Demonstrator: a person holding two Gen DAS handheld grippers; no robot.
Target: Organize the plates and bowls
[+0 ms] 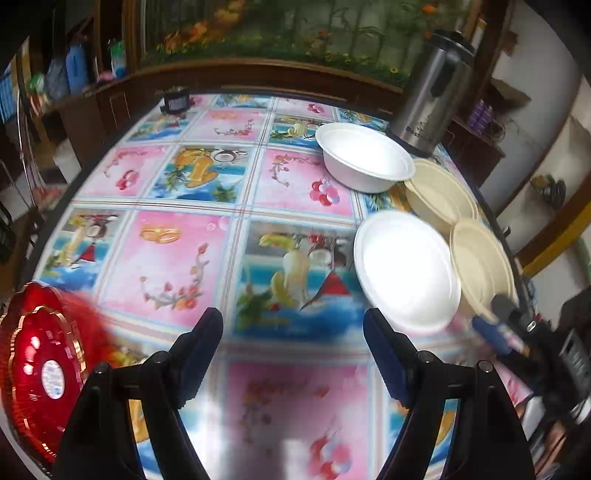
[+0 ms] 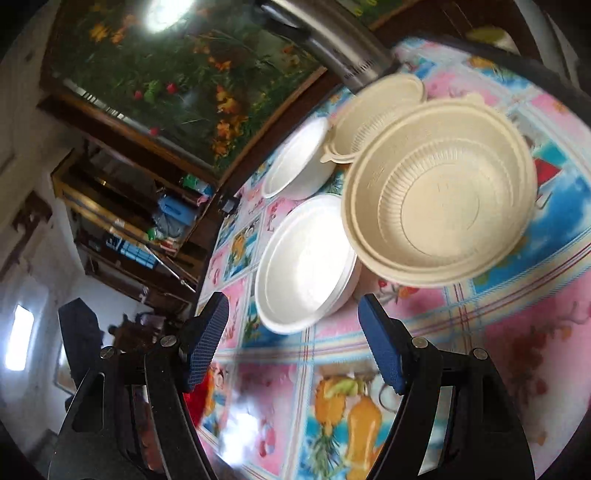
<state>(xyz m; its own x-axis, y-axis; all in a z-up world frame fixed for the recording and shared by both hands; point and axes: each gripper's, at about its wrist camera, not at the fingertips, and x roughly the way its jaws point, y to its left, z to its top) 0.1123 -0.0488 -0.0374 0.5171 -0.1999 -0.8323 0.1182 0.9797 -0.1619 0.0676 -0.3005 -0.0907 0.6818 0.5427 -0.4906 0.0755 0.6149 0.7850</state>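
Two white foam bowls sit on the patterned tablecloth: a near one (image 1: 406, 269) (image 2: 306, 262) and a far one (image 1: 365, 157) (image 2: 295, 162). Two cream plastic bowls stand beside them: a near one (image 1: 480, 266) (image 2: 439, 214) and a far one (image 1: 439, 192) (image 2: 373, 114). A red scalloped plate (image 1: 40, 369) lies at the table's left front. My left gripper (image 1: 293, 354) is open and empty above the table, left of the near white bowl. My right gripper (image 2: 293, 339) is open and empty, just in front of the near white bowl; it also shows in the left wrist view (image 1: 506, 325).
A steel kettle (image 1: 428, 96) (image 2: 332, 44) stands at the far right of the table behind the bowls. A small dark object (image 1: 176, 101) sits at the table's far edge. A wooden cabinet with a flower picture (image 1: 258, 33) runs behind the table.
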